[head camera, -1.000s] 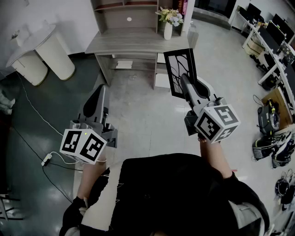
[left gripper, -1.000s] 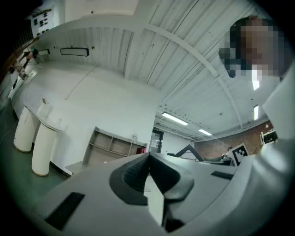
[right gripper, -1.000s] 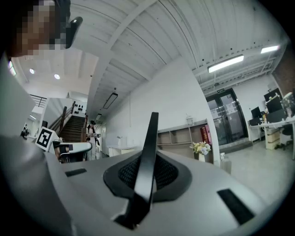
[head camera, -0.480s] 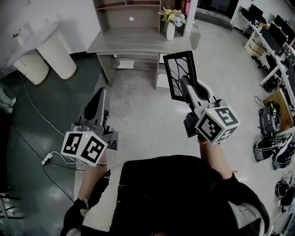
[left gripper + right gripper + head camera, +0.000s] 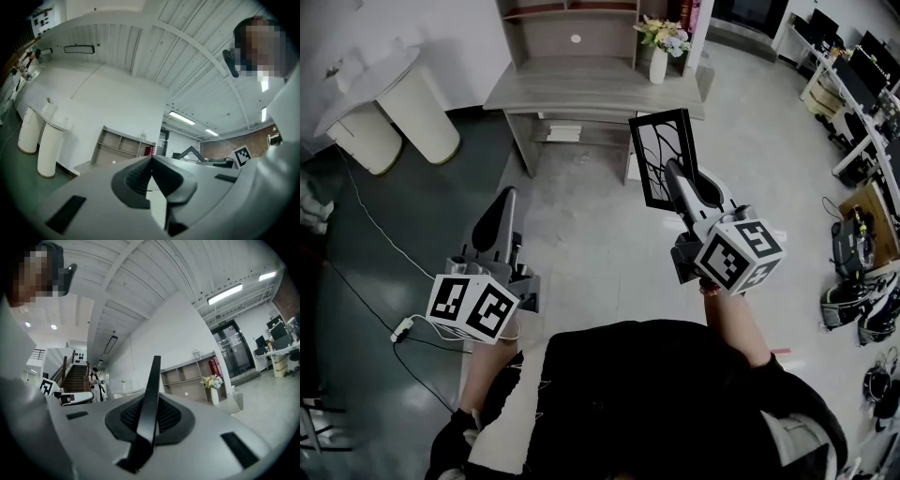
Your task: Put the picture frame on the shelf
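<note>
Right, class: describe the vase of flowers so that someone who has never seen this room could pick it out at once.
Look for the grey wooden shelf unit against the wall, with a desk top jutting out below it. At that top's right end stands a slim white vase of pale flowers, the only flowers in view.

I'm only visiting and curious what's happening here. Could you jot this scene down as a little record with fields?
Right tongs: shut on the picture frame, carried upright
Left tongs: shut, empty
Shelf: ahead, above a desk
Vase of flowers: on the desk's right end
Frame on shelf: not yet
</note>
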A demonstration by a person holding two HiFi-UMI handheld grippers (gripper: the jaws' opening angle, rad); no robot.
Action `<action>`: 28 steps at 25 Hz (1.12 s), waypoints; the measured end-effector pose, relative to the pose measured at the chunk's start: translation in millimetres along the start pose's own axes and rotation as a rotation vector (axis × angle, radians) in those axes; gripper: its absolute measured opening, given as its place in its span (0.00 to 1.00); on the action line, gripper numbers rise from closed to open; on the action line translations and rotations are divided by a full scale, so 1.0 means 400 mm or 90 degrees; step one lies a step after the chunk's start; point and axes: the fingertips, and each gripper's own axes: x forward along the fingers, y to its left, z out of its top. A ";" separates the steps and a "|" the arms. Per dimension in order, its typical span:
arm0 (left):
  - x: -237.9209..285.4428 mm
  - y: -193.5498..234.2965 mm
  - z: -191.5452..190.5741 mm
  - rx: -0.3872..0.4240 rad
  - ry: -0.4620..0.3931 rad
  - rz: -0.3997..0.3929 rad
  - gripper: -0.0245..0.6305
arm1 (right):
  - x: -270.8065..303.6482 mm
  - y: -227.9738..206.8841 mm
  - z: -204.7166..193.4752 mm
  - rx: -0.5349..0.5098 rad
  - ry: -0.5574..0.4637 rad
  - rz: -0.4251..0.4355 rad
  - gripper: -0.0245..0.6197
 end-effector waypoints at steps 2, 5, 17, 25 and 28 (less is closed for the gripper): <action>0.001 0.032 0.003 0.001 0.000 -0.002 0.05 | 0.023 0.014 -0.010 -0.004 -0.002 -0.002 0.09; 0.003 0.079 0.001 -0.005 -0.001 -0.002 0.05 | 0.052 0.027 -0.031 -0.008 0.001 -0.011 0.09; 0.064 0.157 -0.065 -0.043 0.026 -0.012 0.05 | 0.123 0.006 -0.099 -0.007 0.047 -0.026 0.09; 0.141 0.217 -0.062 -0.041 0.016 0.000 0.05 | 0.246 -0.050 -0.104 -0.002 0.040 0.005 0.09; 0.188 0.234 -0.054 -0.038 0.014 0.003 0.05 | 0.296 -0.079 -0.095 0.002 0.037 0.013 0.09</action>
